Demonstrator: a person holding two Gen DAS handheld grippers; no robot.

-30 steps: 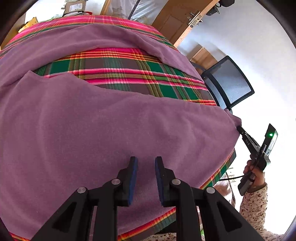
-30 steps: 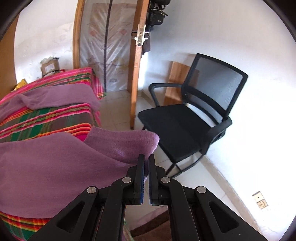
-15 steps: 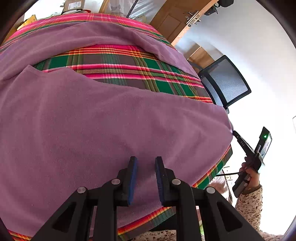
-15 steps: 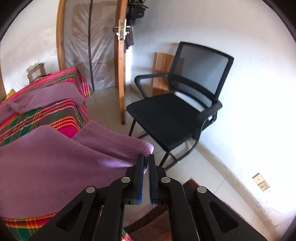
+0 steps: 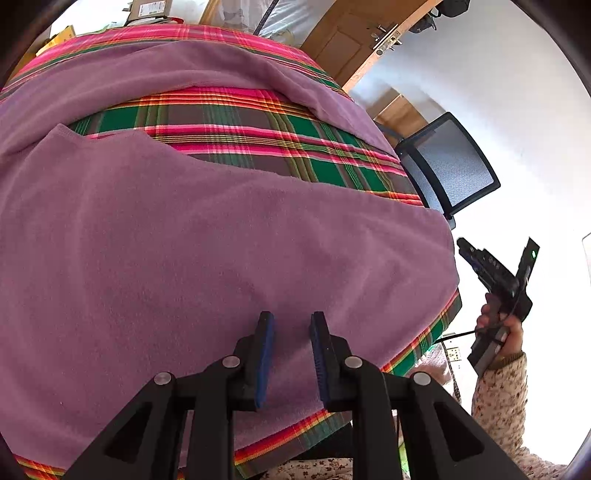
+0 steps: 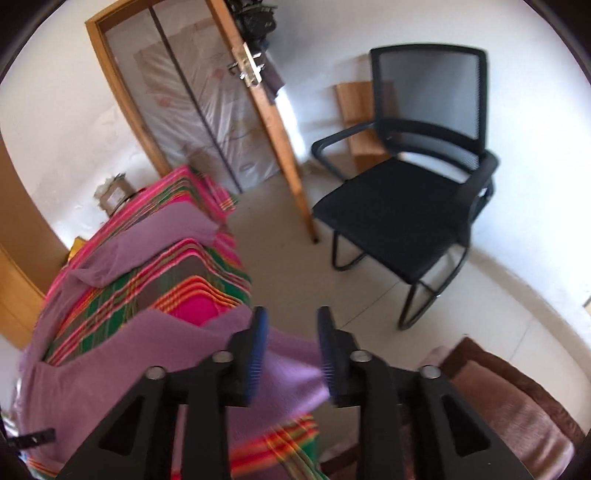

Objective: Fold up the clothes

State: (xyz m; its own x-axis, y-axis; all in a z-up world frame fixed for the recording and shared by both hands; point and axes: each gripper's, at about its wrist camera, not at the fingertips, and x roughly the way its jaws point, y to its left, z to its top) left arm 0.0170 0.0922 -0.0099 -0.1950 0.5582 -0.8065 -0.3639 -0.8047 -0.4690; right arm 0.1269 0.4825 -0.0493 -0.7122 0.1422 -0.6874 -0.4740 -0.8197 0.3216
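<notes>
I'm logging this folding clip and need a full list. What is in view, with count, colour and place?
purple cloth: one, purple, spread over the bed, a band of it folded across the far end
plaid cover: one, pink, green and grey, on the bed under the cloth
office chair: one, black mesh, on the floor by the white wall
door: one, wooden, open, beyond the bed
brown cloth: one, brown, low at the right of the right wrist view
cardboard box: one, brown, past the bed's far end
left hand-held gripper: black, blue pads, jaws apart over the cloth
right hand-held gripper: black, blue pads, jaws opening, cloth edge below them
hand: one, floral sleeve, holding the right hand-held gripper
</notes>
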